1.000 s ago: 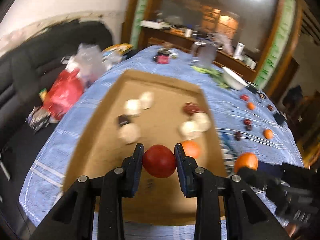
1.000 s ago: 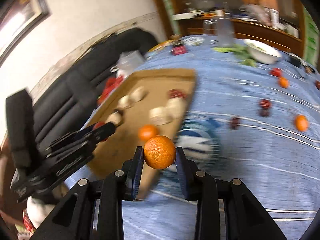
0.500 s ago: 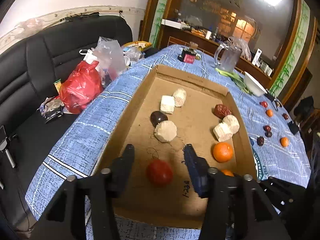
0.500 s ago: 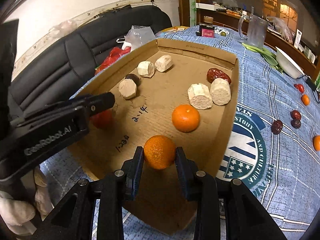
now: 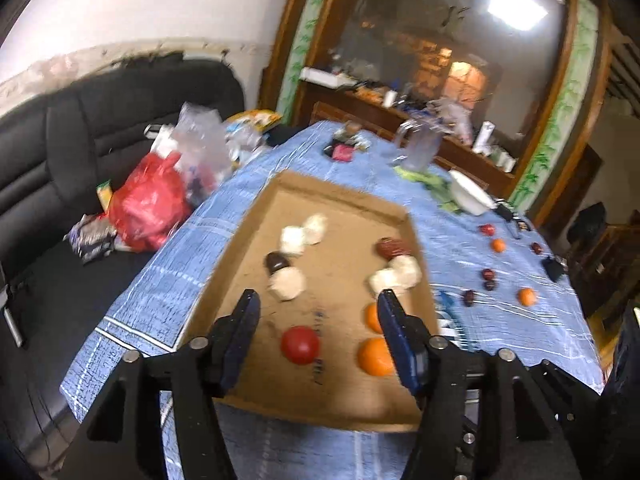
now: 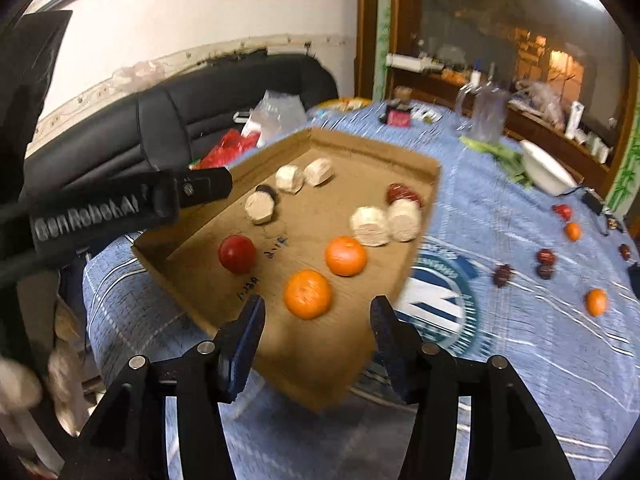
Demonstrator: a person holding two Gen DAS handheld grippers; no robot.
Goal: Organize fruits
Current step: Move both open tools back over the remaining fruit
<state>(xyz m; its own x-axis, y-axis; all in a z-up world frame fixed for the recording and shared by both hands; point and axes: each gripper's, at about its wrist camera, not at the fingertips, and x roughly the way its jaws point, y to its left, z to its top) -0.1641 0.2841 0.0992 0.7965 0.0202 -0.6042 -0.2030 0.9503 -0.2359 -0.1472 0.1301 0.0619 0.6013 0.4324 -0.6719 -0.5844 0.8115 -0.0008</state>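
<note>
A cardboard tray (image 5: 236,240) (image 6: 420,216) lies on the blue tablecloth. In it are a red tomato (image 5: 300,345) (image 6: 237,253), two oranges (image 6: 307,294) (image 6: 345,256) (image 5: 374,356), pale round pieces (image 6: 370,226) and dark red dates (image 6: 402,192). My left gripper (image 5: 318,338) is open and empty, raised above the tomato. My right gripper (image 6: 316,340) is open and empty, just behind the nearer orange. The left gripper's arm shows in the right wrist view (image 6: 120,204).
Loose dates and small oranges (image 6: 596,302) (image 5: 526,297) lie on the cloth right of the tray. A white bowl (image 6: 548,168), greens and a glass jug (image 6: 486,114) stand at the back. A black sofa (image 5: 60,140) with bags (image 5: 148,204) is left.
The left gripper released the tomato into the tray earlier and has now pulled back and up. The right gripper opened, left its orange in the tray and drew back.
</note>
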